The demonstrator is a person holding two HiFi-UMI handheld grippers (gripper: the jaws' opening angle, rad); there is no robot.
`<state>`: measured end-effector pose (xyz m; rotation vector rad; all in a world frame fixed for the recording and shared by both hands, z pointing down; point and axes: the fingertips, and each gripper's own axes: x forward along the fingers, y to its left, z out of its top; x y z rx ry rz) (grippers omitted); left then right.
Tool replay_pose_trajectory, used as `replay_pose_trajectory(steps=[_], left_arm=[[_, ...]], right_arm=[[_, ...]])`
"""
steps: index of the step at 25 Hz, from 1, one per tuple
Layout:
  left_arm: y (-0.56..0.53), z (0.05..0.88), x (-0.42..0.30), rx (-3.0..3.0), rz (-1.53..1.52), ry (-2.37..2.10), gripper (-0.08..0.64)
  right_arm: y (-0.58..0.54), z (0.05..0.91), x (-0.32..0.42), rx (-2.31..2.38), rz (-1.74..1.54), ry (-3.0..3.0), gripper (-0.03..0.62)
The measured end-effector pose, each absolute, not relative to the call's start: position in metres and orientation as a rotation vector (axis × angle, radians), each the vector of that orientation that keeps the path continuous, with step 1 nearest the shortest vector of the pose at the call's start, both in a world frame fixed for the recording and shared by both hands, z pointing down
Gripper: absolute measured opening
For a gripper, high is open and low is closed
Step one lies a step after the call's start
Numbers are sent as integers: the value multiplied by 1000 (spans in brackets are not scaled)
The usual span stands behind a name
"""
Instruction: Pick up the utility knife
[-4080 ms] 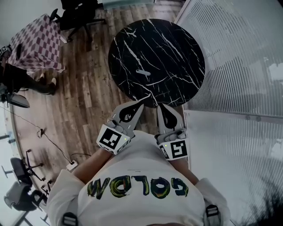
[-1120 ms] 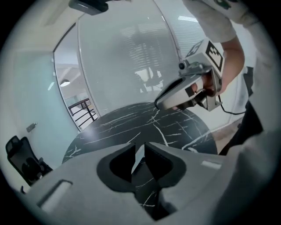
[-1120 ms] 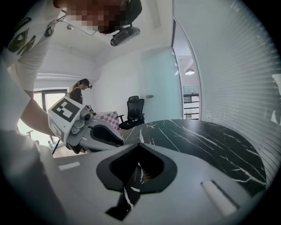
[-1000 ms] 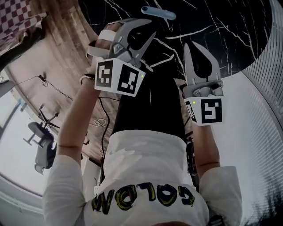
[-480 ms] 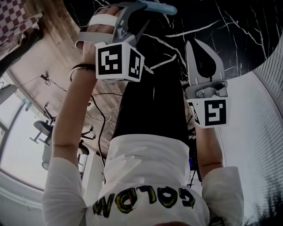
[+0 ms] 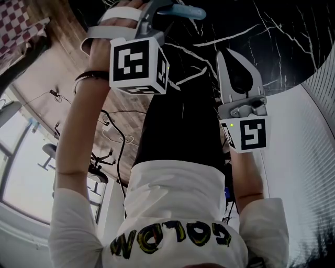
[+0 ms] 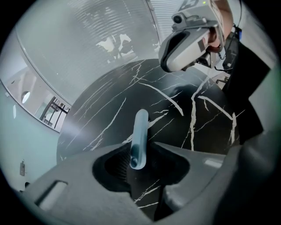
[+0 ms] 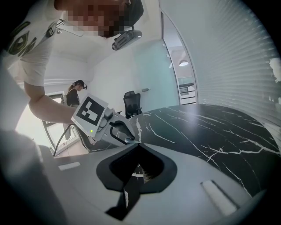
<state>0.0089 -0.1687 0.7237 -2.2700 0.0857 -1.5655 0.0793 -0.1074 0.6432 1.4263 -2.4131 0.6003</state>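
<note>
Two grippers show in the head view: the left gripper [image 6: 159, 7] reaches the pale-blue utility knife [image 6: 186, 11] lying on the black marble table [image 6: 272, 47], the right gripper [image 6: 224, 55] waits beside it, and the shirt [image 6: 172, 235] print partly reads "GOLD". The left gripper view shows jaws that have just been opening, spread astride the knife's near end without pinching it, so the grasp is in hand and the next move is probably to squeeze, then lift. The right gripper view shows that claw pressed together, empty.

The head view looked steeply down onto the left tongs [image 6: 159, 6], the right tongs [image 6: 224, 56] and the surface [image 6: 272, 31]. The left gripper view sat close over that surface, the right tongs at its upper right. The right gripper view faced nearly level across it, the left tongs at its left.
</note>
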Motion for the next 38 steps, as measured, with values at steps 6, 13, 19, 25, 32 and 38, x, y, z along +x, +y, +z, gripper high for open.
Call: replay_pose_trajectory(steps=[6, 13, 19, 25, 32, 38], left_arm=[[-165, 726, 9, -2232, -1577, 37, 108], [-166, 718, 13, -2252, -1534, 84, 67], [-162, 708, 12, -2343, -1516, 135, 66], [-163, 671, 12, -2513, -1417, 293, 66], [-162, 600, 10, -2707, -1222, 509, 65], [-161, 534, 10, -2872, -1008, 673, 66]], right_arm=[[-107, 643, 78, 1430, 625, -2410, 2], [-105, 635, 81, 1432, 618, -2406, 2], [-105, 620, 84, 1439, 597, -2402, 2], [-109, 589, 86, 1448, 544, -2422, 2], [-115, 543, 85, 1442, 461, -2457, 2], [-117, 489, 83, 1458, 393, -2492, 2]])
